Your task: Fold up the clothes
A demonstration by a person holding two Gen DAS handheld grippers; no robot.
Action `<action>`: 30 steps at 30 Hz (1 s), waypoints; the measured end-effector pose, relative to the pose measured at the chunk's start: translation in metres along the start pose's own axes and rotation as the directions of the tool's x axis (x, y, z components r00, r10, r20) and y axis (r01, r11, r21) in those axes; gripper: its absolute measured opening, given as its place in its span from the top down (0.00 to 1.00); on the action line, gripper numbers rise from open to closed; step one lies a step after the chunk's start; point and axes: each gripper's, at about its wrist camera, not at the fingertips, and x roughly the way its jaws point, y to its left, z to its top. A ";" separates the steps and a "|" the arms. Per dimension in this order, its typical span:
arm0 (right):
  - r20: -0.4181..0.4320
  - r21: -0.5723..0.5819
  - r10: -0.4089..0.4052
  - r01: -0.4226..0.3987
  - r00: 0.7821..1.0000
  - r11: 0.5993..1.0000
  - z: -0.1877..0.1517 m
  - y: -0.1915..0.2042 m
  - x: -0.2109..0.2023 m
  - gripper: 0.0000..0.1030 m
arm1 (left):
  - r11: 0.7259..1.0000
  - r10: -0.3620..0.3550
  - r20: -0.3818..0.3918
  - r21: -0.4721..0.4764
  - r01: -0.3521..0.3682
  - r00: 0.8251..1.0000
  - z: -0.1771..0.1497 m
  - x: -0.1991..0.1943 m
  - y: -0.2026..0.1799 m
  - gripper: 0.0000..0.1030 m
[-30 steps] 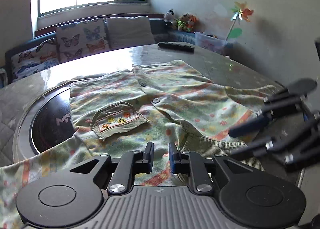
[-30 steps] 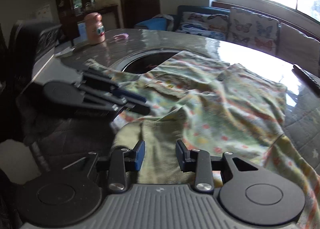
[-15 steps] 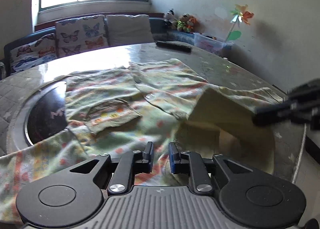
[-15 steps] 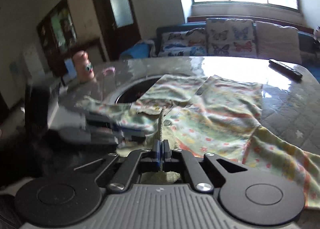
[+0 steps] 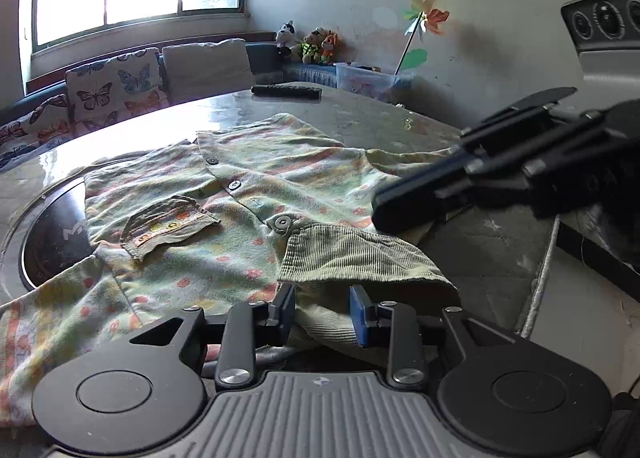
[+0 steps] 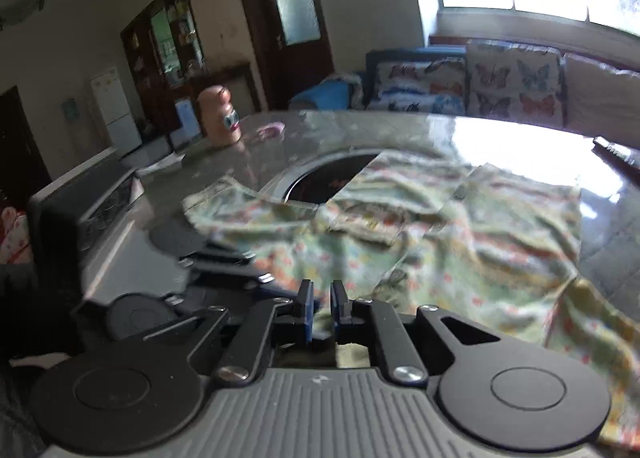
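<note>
Left gripper [image 5: 322, 312]: its jaws are opening and standing apart, with the corduroy collar [image 5: 352, 254] of the shirt lying between the 2 pads; no pad is visibly pressing on the cloth. The collar flap is lying turned over onto the shirt front, just beside a snap button [image 5: 283, 222].

Right gripper [image 6: 320, 308]: its jaws are opening from a near-closed position, with a narrow gap showing between the 2 pads. Cloth is sitting in or directly behind that gap, but the view is blurred and contact cannot be confirmed. In the left wrist view the same gripper [image 5: 382, 205] is hovering at the right, over the shirt's right shoulder area, its tip dark and out of focus.

Child's shirt [image 5: 248, 185]: lying spread face up on the round marble table [image 5: 360, 117], collar end toward the cameras. A chest pocket [image 5: 168, 223] with orange embroidery is sitting left of the button placket. The left part of the shirt is overlapping the dark round cooktop [image 5: 52, 242] recessed in the table centre, and 1 sleeve [image 5: 44, 322] is trailing toward the near left edge.

Surroundings: a remote control [image 5: 286, 90] is lying at the far table edge, well apart from the shirt. Butterfly-print cushions [image 5: 114, 83] are lining the bench under the window.
</note>
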 end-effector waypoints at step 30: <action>-0.167 0.404 -0.717 0.710 0.677 0.577 -0.080 -0.200 -0.071 0.71 | 0.996 -0.092 -0.036 0.008 0.092 0.995 0.026 0.050 -0.020 0.64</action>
